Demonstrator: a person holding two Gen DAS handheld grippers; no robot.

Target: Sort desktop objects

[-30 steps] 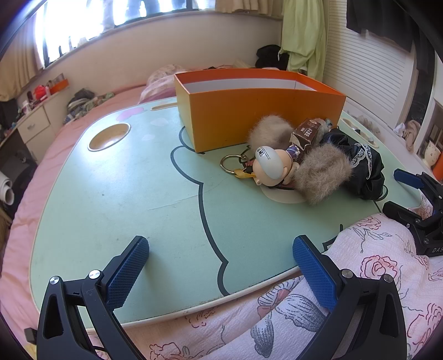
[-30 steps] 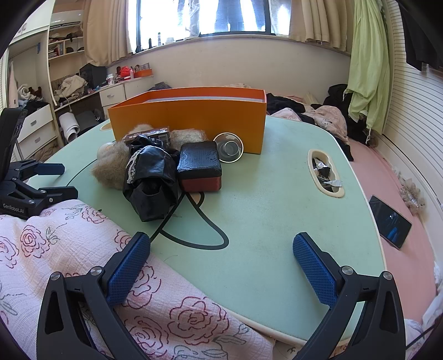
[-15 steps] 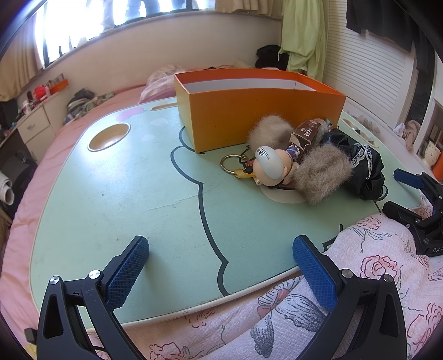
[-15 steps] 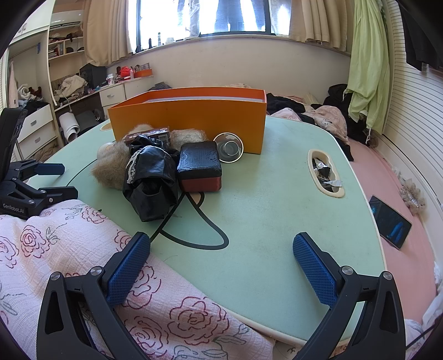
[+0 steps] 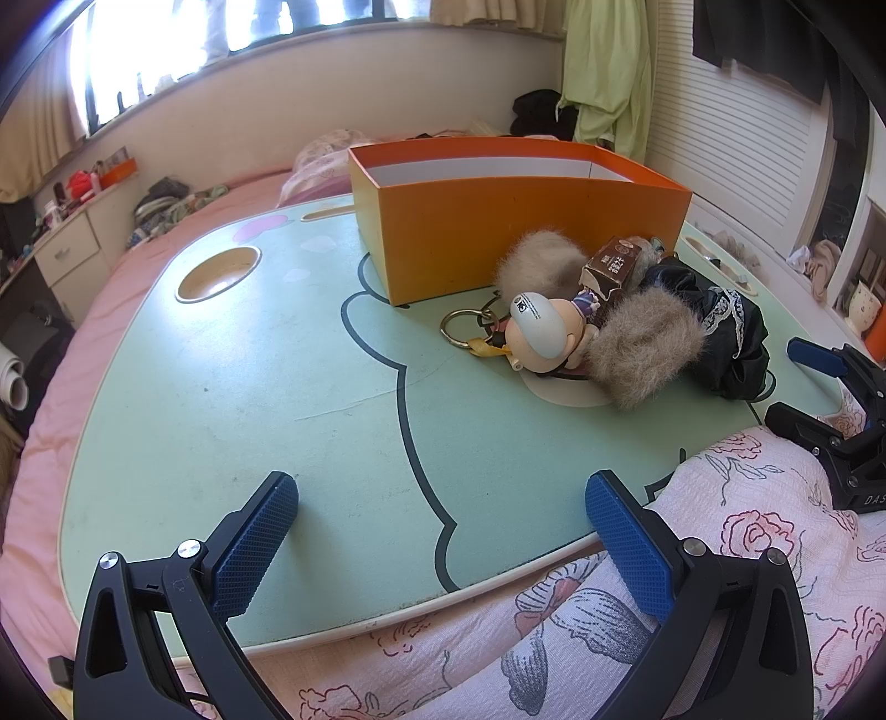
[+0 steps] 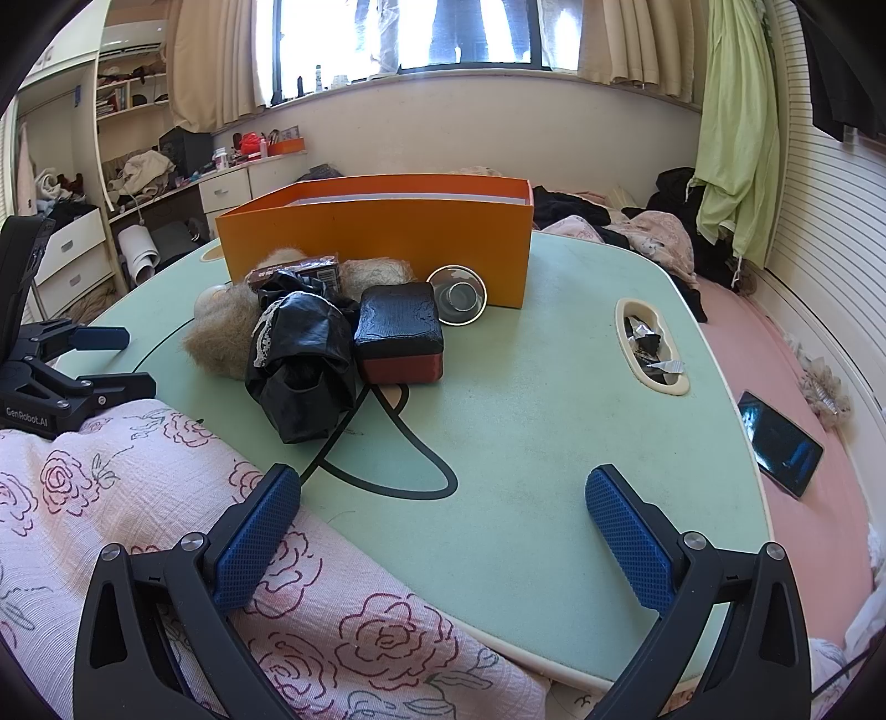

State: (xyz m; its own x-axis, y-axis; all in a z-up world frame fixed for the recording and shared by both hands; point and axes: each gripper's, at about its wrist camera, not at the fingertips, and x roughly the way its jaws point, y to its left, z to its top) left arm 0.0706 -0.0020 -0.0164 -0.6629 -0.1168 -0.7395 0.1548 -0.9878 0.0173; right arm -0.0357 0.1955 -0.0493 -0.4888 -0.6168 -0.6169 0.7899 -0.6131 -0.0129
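Left tool [image 5: 442,523] spread wide, holding nothing, over the near counter [image 5: 249,387] edge. Right tool [image 6: 443,520] same: wide apart, empty, touching nothing. I see the orange box [image 6: 376,243] at the counter's far side, interior mostly hidden. Pile just in front of it: doll [image 5: 540,335], fur [image 5: 642,351], black bag [image 6: 302,354], dark case [image 6: 400,332], round lid [image 6: 457,294]. Left tool body reads "GenRobot.AI".

Lived-in bedroom of a home. Pink bedding [image 5: 138,288] under a low green lap table [image 6: 554,387]; clothes heaped far right [image 6: 659,221]; curtained window [image 6: 410,33]; white drawers [image 6: 72,249] and cluttered shelves [image 6: 130,94] far left.
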